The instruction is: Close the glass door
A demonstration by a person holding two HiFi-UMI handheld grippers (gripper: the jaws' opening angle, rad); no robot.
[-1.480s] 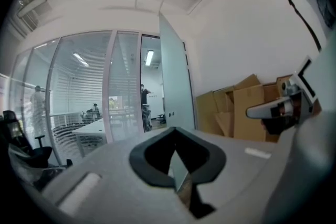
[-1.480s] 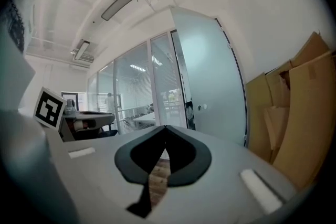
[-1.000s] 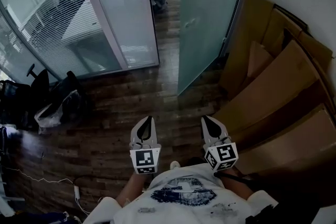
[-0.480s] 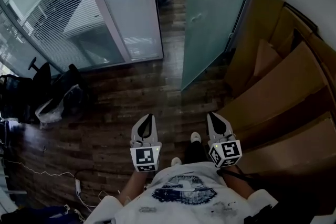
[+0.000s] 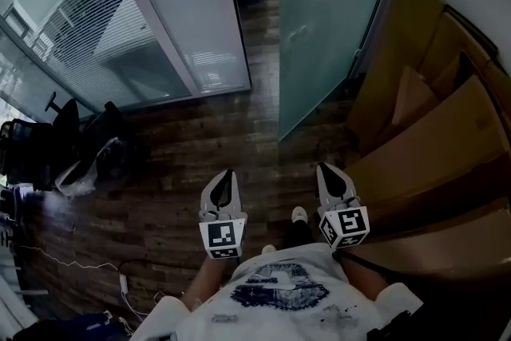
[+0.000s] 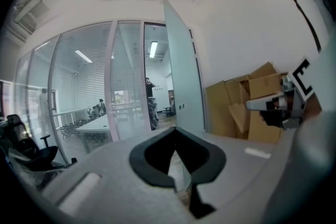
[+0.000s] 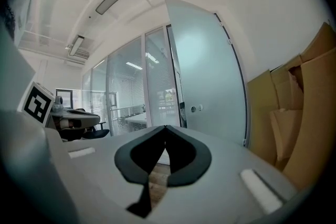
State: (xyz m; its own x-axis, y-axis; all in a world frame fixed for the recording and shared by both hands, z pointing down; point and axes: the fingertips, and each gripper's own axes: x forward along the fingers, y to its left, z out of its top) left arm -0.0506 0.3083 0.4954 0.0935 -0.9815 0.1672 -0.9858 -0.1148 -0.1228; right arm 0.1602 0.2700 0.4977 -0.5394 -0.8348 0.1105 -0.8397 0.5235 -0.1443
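Left gripper [image 5: 226, 176] and right gripper [image 5: 326, 170] aim toward 12 o'clock, fingers pressed together, holding nothing. The glass door [image 5: 331, 20] stands open at 1 o'clock, well apart from them.

Frosted pale teal on the glass door [image 5: 331, 20]; dark brown planks for the floor [image 5: 176, 164]; tan cardboard boxes [image 5: 431, 148]; light grey, patterned in black-and-white squares, on left hand-held gripper [image 5: 227, 172] and right hand-held gripper [image 5: 323, 167].

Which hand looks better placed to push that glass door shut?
Right, probably. The open glass door stands ahead of the right gripper and fills its view; the left gripper sits farther over, toward the glass wall. Neither touches the door yet.
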